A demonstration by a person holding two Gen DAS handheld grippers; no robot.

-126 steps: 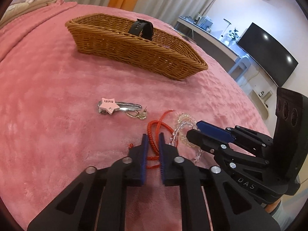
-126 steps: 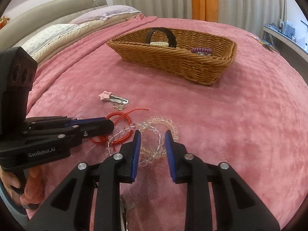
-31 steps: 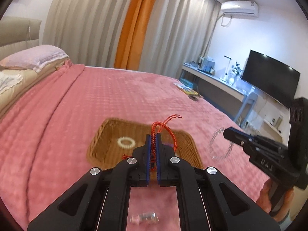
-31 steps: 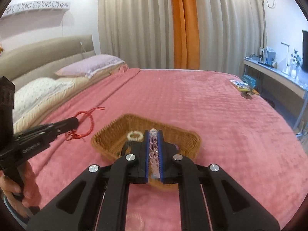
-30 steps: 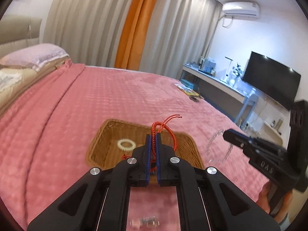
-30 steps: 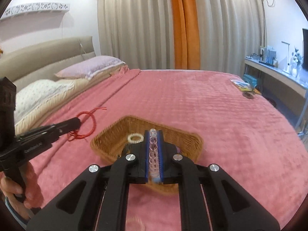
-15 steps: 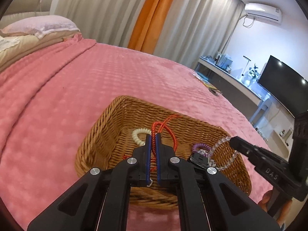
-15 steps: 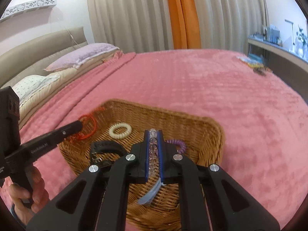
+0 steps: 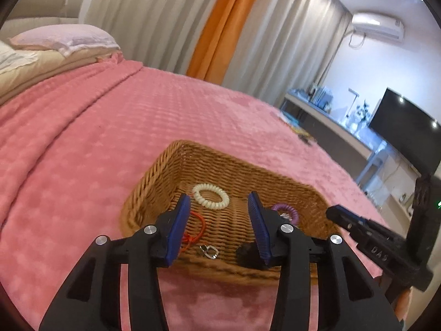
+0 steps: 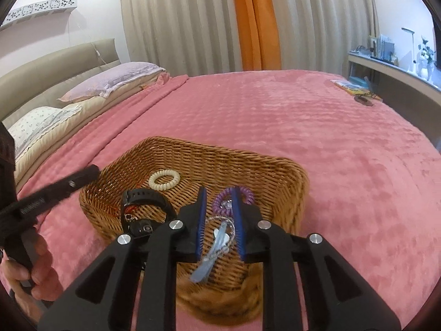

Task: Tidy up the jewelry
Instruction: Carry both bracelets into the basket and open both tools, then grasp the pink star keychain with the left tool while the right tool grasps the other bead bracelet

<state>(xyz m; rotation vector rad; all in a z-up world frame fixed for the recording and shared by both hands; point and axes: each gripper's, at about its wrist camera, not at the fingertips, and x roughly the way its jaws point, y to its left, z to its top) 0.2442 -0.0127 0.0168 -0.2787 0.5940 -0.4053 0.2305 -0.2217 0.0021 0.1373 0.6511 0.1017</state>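
We see the left gripper (image 9: 219, 207) spread wide and the right gripper (image 10: 219, 215) parted over the wicker basket (image 10: 193, 153) mid-bed, red cord bracelet (image 9: 197, 230) and clear bead bracelet (image 10: 220, 224) inside.

Pink-blanketed bed (image 10: 317, 127), beige and orange curtains (image 10: 253, 22) behind — television (image 9: 405, 129) at right

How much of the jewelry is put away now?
Quite a lot. The wicker basket holds the red cord bracelet, clear bead bracelet, cream coil, purple coil and black watch. Both tools, left and right, are open and hold nothing. Anything still on the bed is out of view.
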